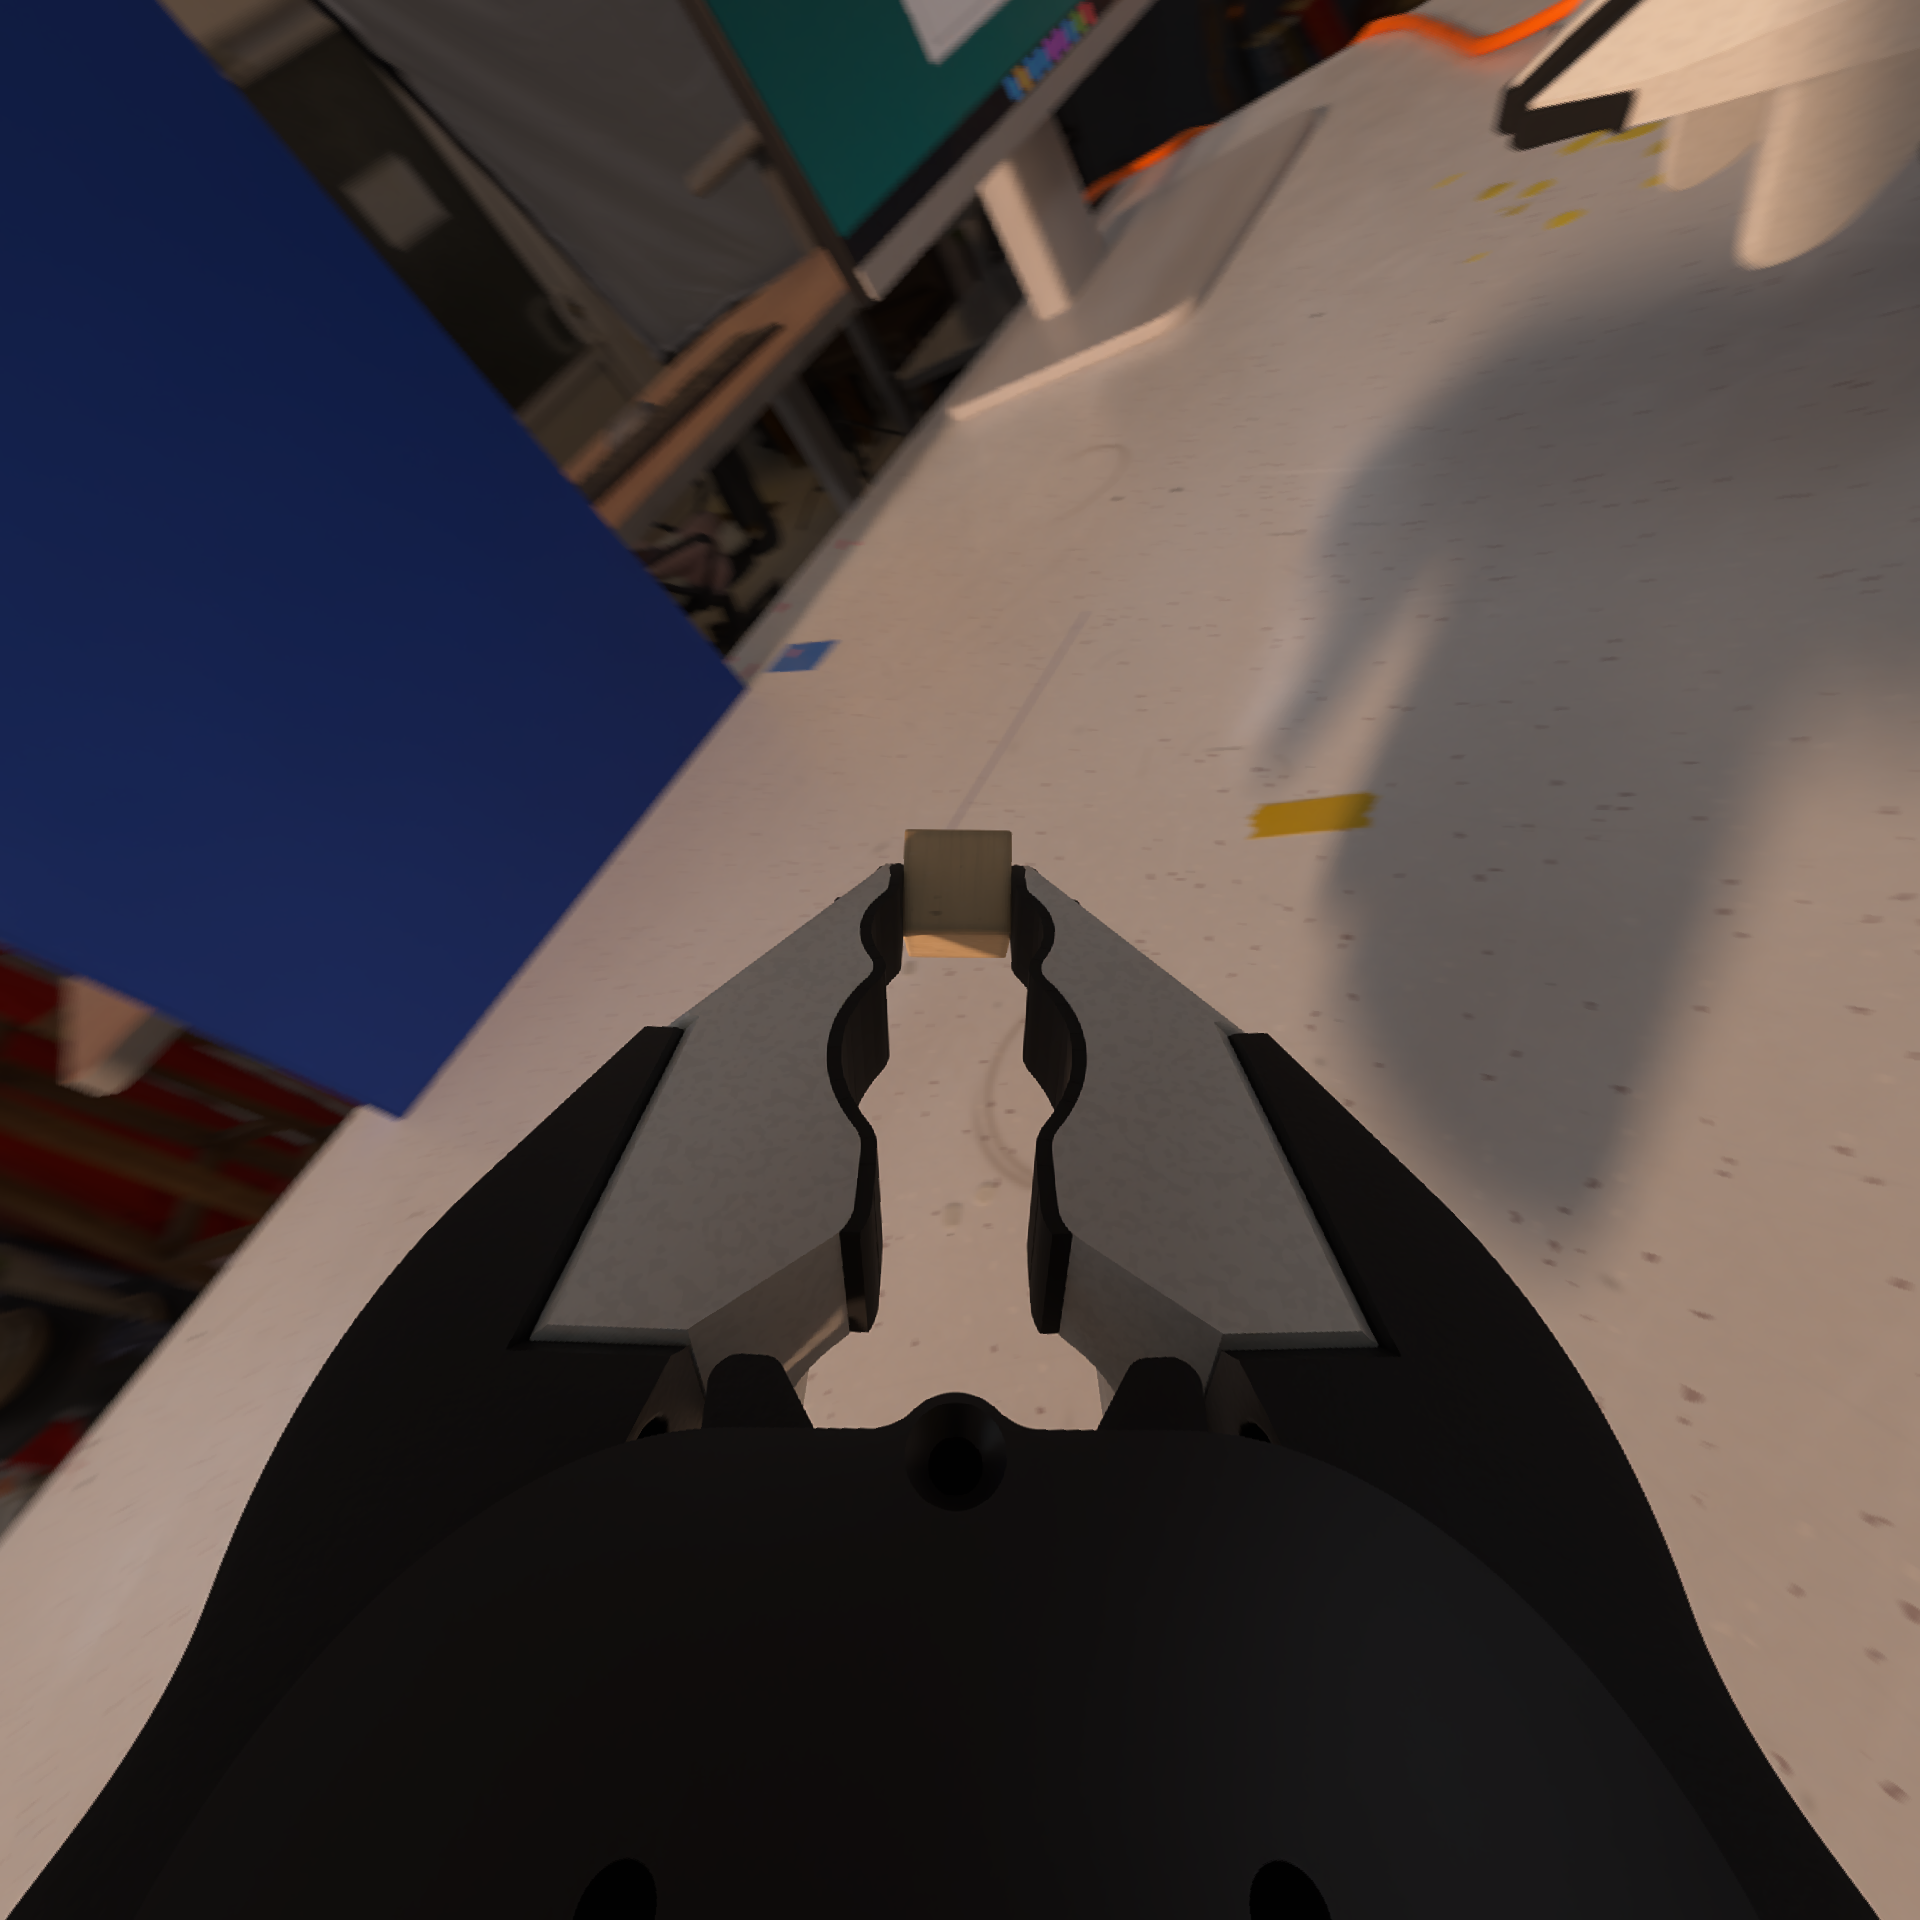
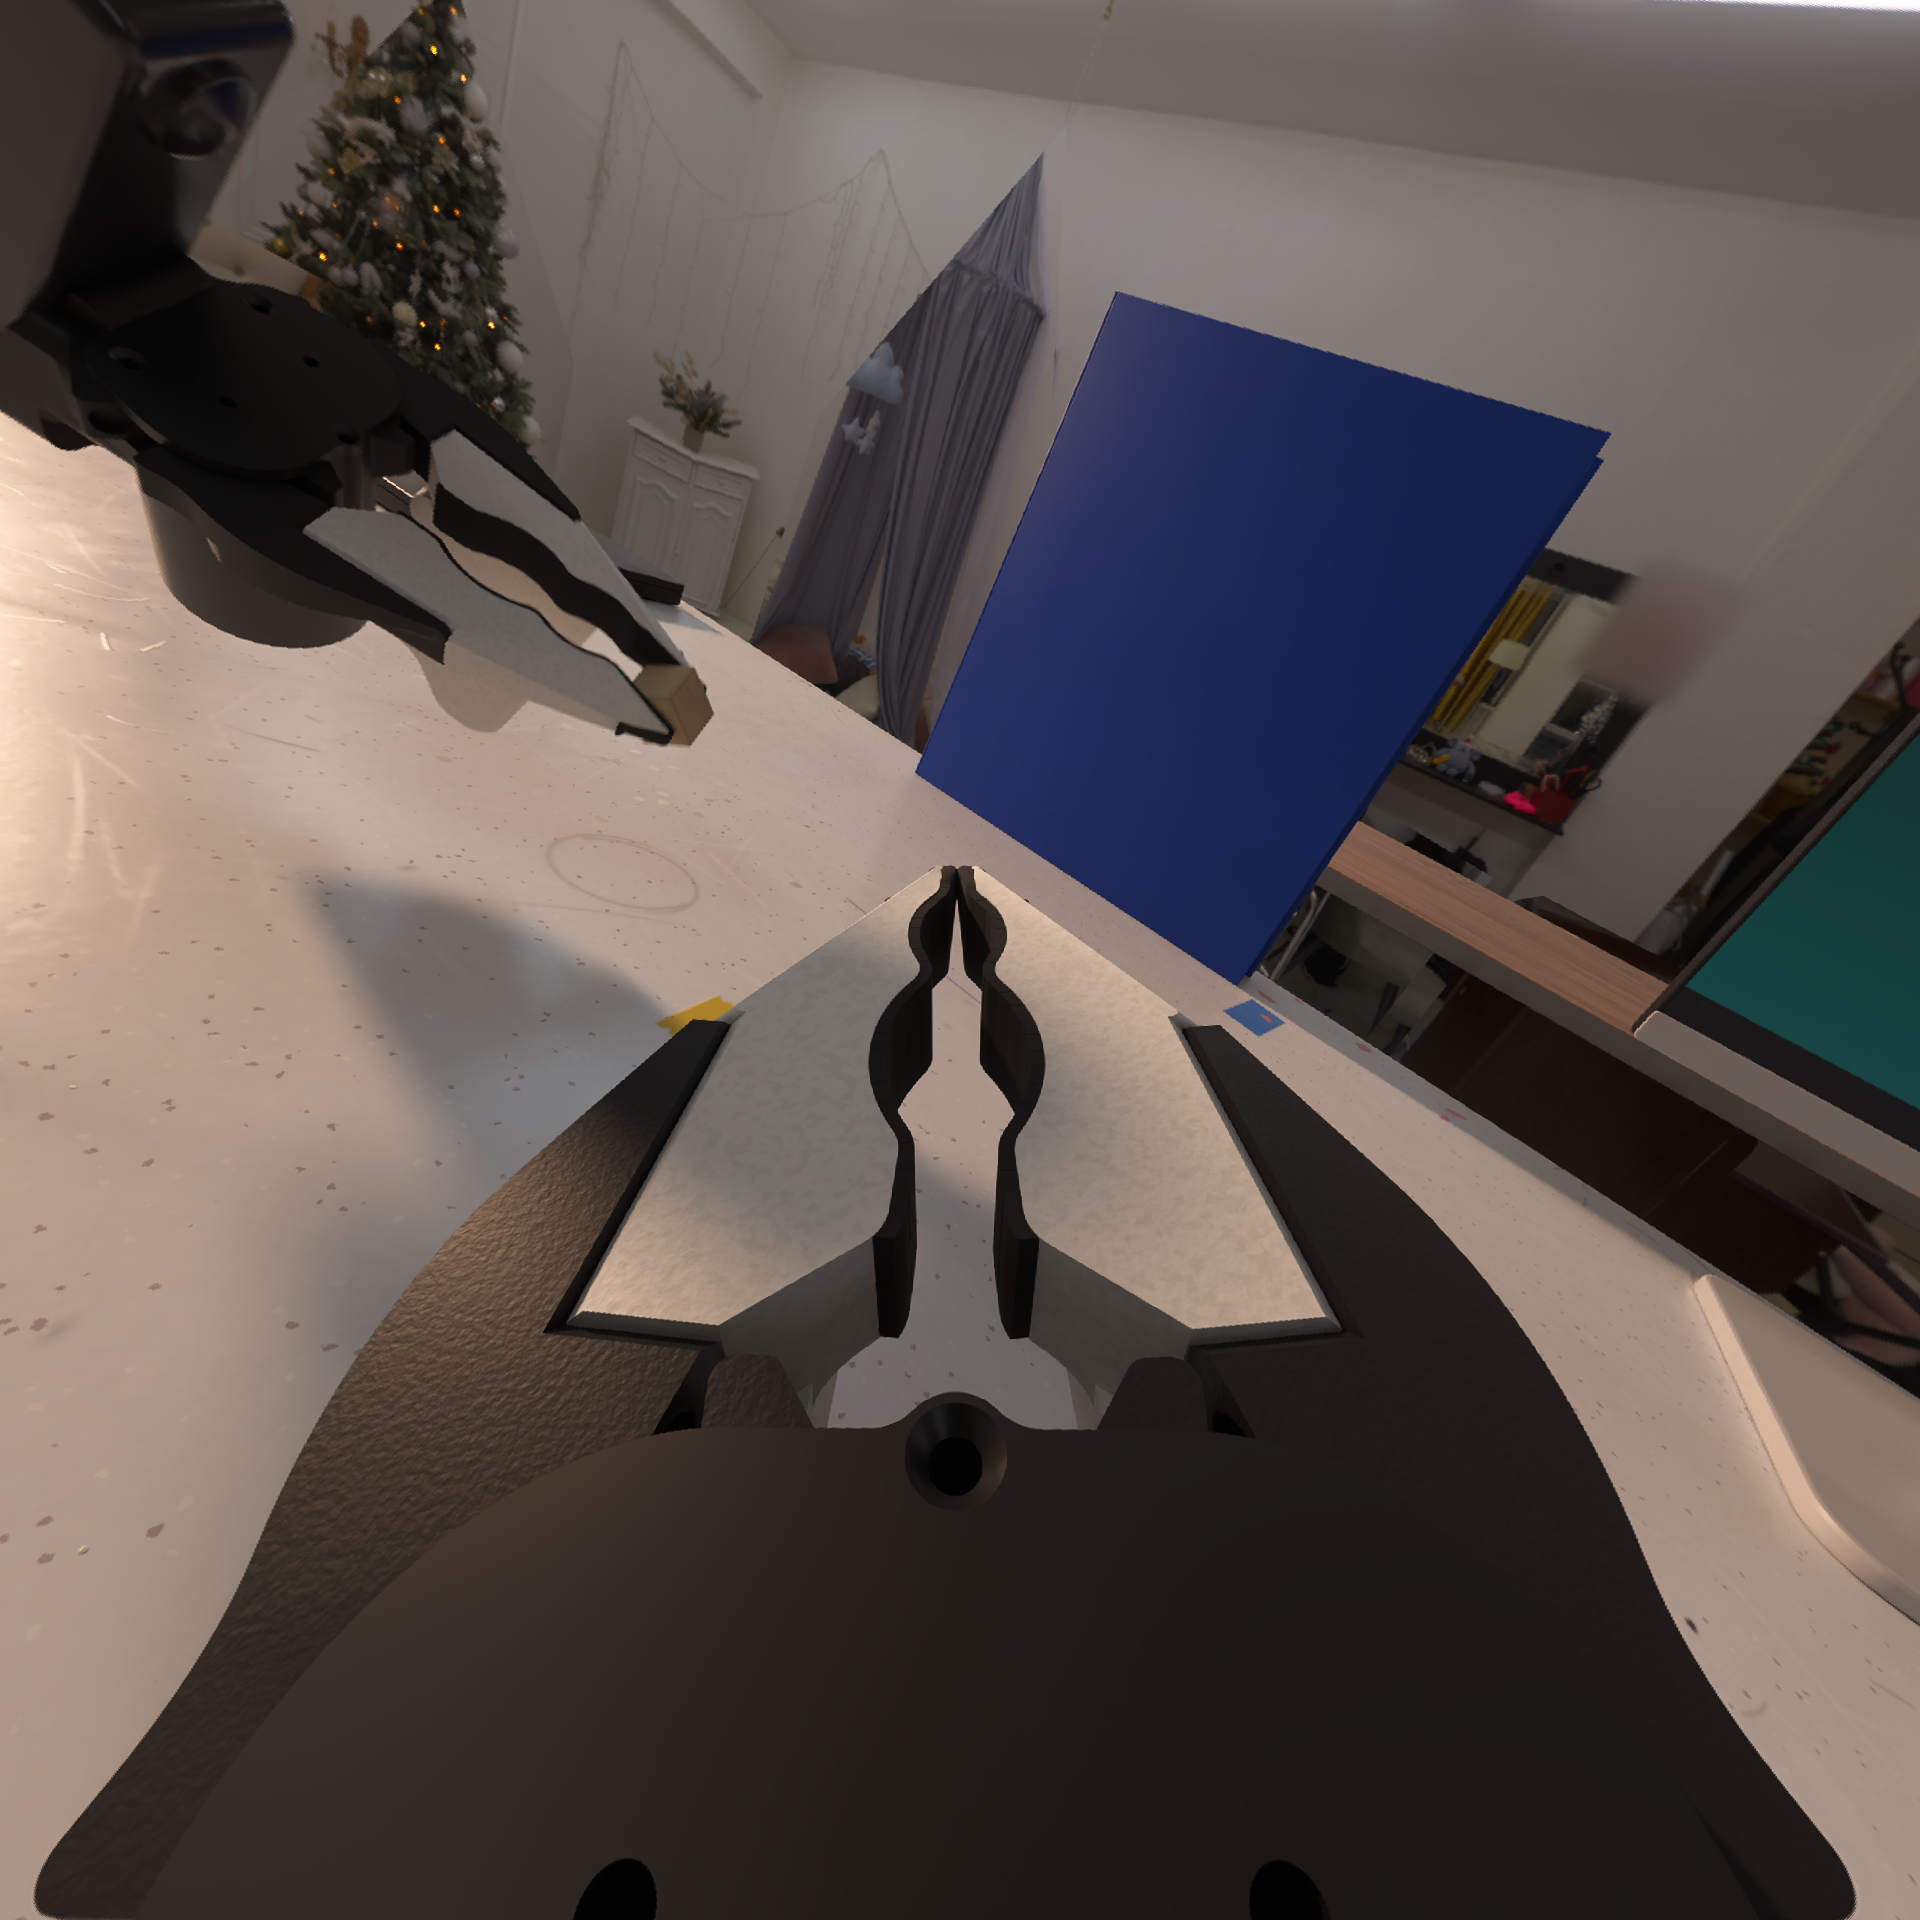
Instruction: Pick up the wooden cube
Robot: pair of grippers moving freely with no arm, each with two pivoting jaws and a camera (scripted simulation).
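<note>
Holding the wooden cube (image 1: 957, 891) clear of the table (image 1: 1455, 1039), the left gripper (image 1: 957, 904) appears to have the pick-up essentially done.

Largest first: the pale, speckled table spreads flat beneath both tools, with a smooth blue panel (image 2: 1247, 623) standing at its far edge. The left gripper, matte black with grey textured plates and scalloped inner edges, has its jaws narrowed onto the cube at the very tips; the right wrist view shows the block raised above the surface, its shadow below. The right gripper (image 2: 957, 883) hangs idle, jaws pressed together on nothing. Smallest, the cube is light, smooth-faced and square-edged. Judging from this, only keeping or raising the lift remains.
</note>
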